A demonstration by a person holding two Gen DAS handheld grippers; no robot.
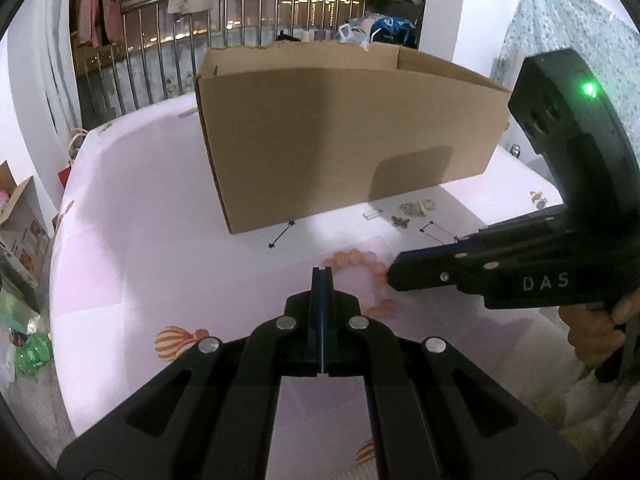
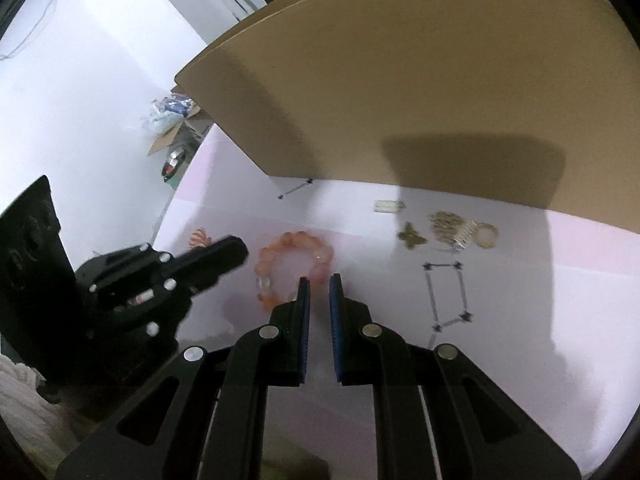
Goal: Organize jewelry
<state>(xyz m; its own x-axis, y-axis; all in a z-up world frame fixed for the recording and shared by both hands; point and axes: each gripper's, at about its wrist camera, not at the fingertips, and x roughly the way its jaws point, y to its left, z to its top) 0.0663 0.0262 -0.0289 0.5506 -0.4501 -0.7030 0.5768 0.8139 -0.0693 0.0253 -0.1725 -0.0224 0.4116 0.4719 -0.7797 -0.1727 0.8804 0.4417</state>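
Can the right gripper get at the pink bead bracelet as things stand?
Probably yes. The right gripper is just short of the bracelet, jaws slightly apart, nothing between them. The shut left gripper sits beside it, not blocking.

The box point(image 1: 344, 140) was of matt brown cardboard. The bracelet point(image 2: 294, 262) had glossy, half-clear orange beads. The butterfly charm point(image 2: 412, 236) looked like dull brass metal. The left tool point(image 1: 321, 276) was matt black plastic with shiny metal rivets.

I read only the white letters "DAS", printed on the right gripper's point(image 1: 390, 276) black body.
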